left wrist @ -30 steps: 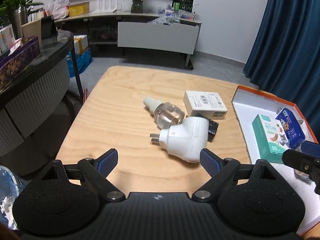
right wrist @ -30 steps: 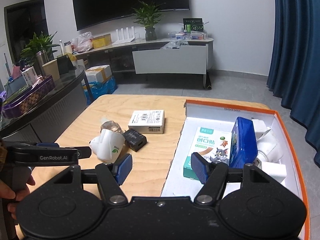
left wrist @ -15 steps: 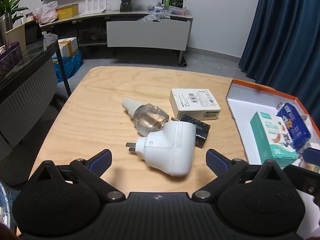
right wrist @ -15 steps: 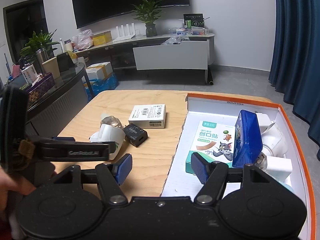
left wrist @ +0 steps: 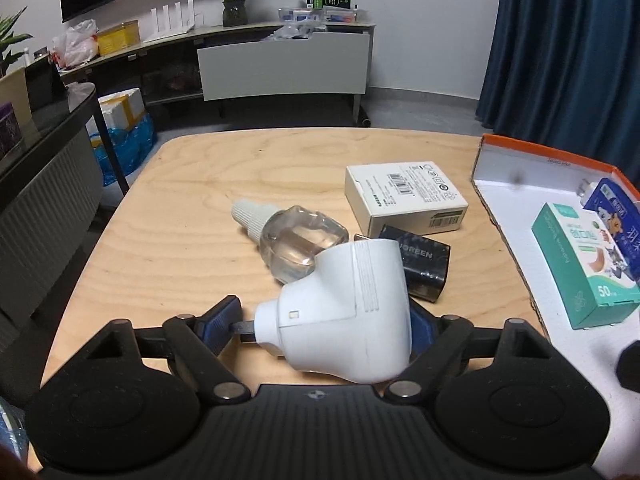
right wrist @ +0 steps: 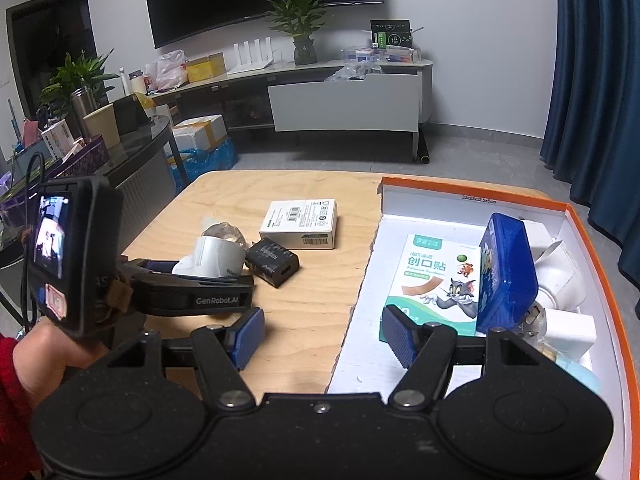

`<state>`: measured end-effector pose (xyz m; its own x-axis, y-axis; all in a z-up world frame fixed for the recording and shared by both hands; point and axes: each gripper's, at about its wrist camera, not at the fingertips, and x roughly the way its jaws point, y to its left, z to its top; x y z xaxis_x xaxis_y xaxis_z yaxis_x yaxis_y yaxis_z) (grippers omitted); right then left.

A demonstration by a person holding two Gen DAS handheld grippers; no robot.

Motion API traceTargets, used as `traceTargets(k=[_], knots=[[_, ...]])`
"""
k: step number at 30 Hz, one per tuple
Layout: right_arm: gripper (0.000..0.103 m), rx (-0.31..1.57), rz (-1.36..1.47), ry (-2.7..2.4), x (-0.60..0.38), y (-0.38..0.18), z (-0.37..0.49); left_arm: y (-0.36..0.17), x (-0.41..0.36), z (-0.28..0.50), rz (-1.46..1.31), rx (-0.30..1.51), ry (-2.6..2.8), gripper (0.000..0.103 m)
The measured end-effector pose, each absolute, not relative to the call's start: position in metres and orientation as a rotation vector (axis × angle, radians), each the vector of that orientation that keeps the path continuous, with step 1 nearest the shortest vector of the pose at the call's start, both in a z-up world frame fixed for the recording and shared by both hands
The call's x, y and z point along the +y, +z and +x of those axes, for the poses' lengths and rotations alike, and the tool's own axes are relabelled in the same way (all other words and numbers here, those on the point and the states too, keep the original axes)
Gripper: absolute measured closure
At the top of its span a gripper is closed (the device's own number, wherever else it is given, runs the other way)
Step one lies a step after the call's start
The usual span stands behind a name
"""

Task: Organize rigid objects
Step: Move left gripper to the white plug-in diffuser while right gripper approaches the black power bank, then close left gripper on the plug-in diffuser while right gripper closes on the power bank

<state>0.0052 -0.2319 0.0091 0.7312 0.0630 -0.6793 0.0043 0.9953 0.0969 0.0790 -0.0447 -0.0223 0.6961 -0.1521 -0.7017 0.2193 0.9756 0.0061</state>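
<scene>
A white plug-in device (left wrist: 344,312) lies on the wooden table (left wrist: 200,240), with its metal prongs pointing left. My left gripper (left wrist: 324,320) is around it: the left pad (left wrist: 220,320) touches the prongs, the right pad is hidden behind the body. It also shows in the right wrist view (right wrist: 212,260), with the left gripper (right wrist: 192,280) at it. Behind it lie a clear refill bottle (left wrist: 292,236), a black charger (left wrist: 420,264) and a white box (left wrist: 404,196). My right gripper (right wrist: 322,336) is open and empty over the edge of the orange-rimmed box (right wrist: 472,196).
The orange-rimmed box holds a green plaster pack (right wrist: 436,276), a blue tin (right wrist: 508,272) and white adapters (right wrist: 560,272). A dark glass table (right wrist: 132,148) stands to the left. A TV bench (right wrist: 344,100) stands behind.
My left gripper has moved forward around the white plug-in device and its fingers have closed in from wide open. The right gripper has hardly moved.
</scene>
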Motion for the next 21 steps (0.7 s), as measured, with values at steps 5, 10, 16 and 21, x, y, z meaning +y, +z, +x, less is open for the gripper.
traceTargets(k=[5, 10, 16, 21], knots=[[0.024, 0.768, 0.095, 0.054, -0.224, 0.005, 0.015, -0.012, -0.028, 0.068, 0.073, 0.771, -0.176, 0.018], [0.024, 0.787, 0.105, 0.088, -0.21, -0.002, 0.037, 0.003, -0.008, 0.056, 0.039, 0.753, -0.142, 0.018], [0.024, 0.815, 0.064, 0.125, -0.192, -0.013, 0.071, 0.017, 0.01, 0.052, 0.036, 0.735, -0.144, 0.018], [0.024, 0.846, 0.039, 0.115, -0.186, -0.027, 0.102, 0.014, 0.018, 0.052, 0.015, 0.732, -0.16, 0.017]])
